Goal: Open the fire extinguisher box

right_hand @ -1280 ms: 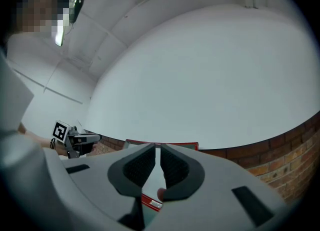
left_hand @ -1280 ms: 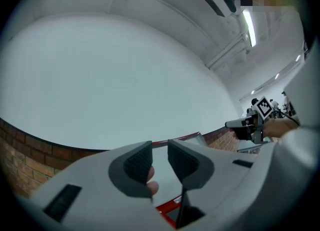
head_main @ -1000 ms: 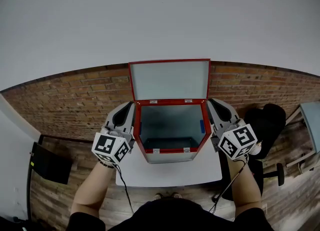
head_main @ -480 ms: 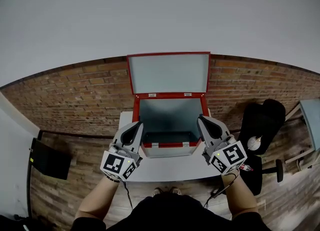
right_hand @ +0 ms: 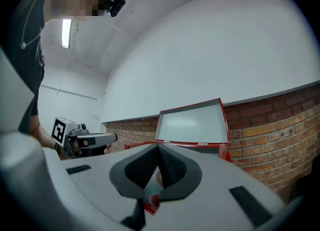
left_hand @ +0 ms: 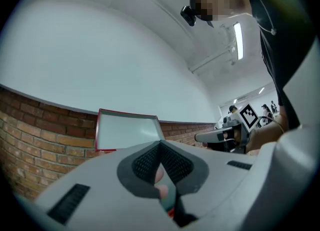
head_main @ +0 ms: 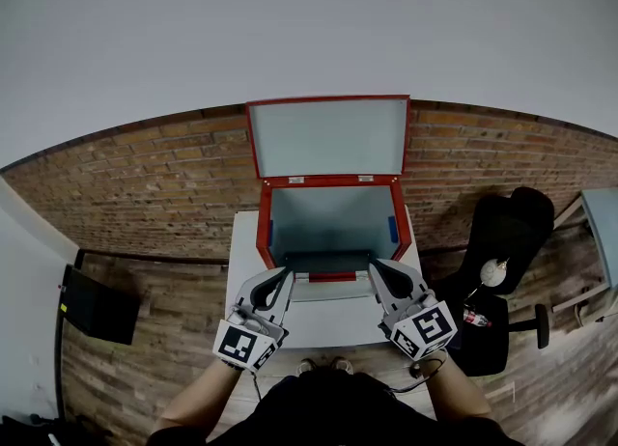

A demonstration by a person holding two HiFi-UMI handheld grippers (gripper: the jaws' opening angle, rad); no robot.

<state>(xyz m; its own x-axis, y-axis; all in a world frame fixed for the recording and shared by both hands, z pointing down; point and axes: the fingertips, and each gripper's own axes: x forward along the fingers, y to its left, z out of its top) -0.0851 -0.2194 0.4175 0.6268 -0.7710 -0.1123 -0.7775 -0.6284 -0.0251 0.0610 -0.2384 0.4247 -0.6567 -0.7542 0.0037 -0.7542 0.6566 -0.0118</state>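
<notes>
pulled back toward me, my left gripper (head_main: 283, 274) and right gripper (head_main: 376, 266), both closed on nothing, face the open fire extinguisher box (head_main: 333, 217) lying straight ahead, equally near each

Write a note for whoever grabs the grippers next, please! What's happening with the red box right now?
The left hand-held gripper is shut and empty, near the front left corner of the red metal box with the grey inside.
The right hand-held gripper is shut and empty, near the front right corner.
The box sits on the white table, up against the brick wall.
Done: the red-framed lid stands up, fully open.
Left: nothing more to open; probably just move both grippers away.
</notes>
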